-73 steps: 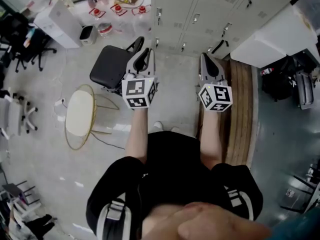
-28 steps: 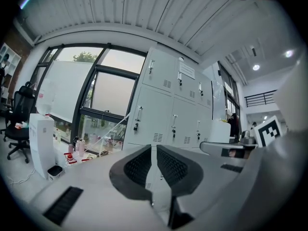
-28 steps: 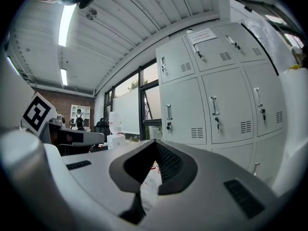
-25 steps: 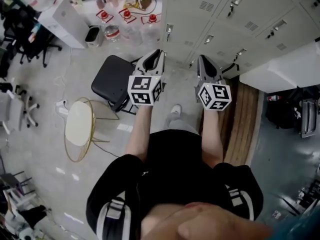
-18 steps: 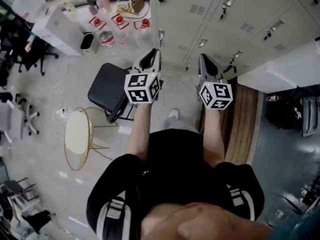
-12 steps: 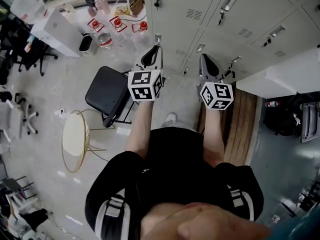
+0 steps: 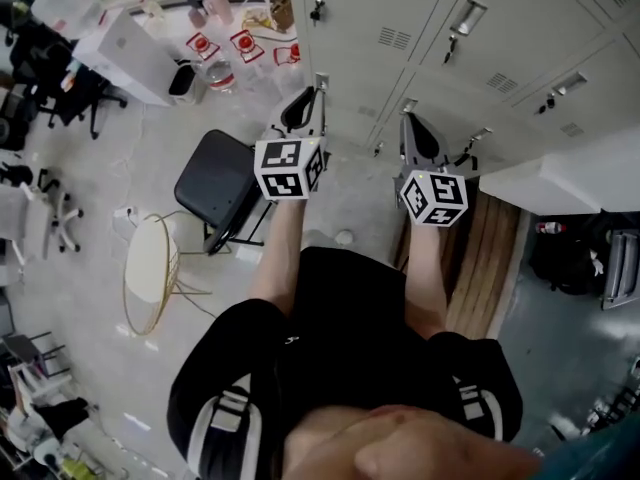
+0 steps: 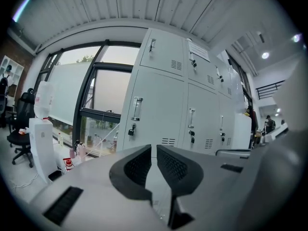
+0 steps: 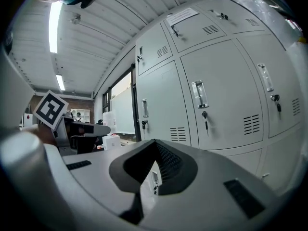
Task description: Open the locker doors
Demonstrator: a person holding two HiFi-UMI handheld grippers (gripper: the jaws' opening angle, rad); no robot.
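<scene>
Staff locker area at the edge of an open-plan office or lab. A bank of grey steel lockers [image 7: 470,38], two tiers high, with louvred vents, recessed handles and a padlock [image 8: 131,127] on one door, stands beside a full-height window [image 8: 103,90]. Swivel office chairs [image 7: 45,63], a black chair [image 7: 215,183], a round gold-framed side table [image 7: 148,268] and a water dispenser [image 8: 42,129] occupy a polished concrete floor [image 7: 110,368]. Strip lights [image 9: 53,20] run along a ribbed ceiling.
</scene>
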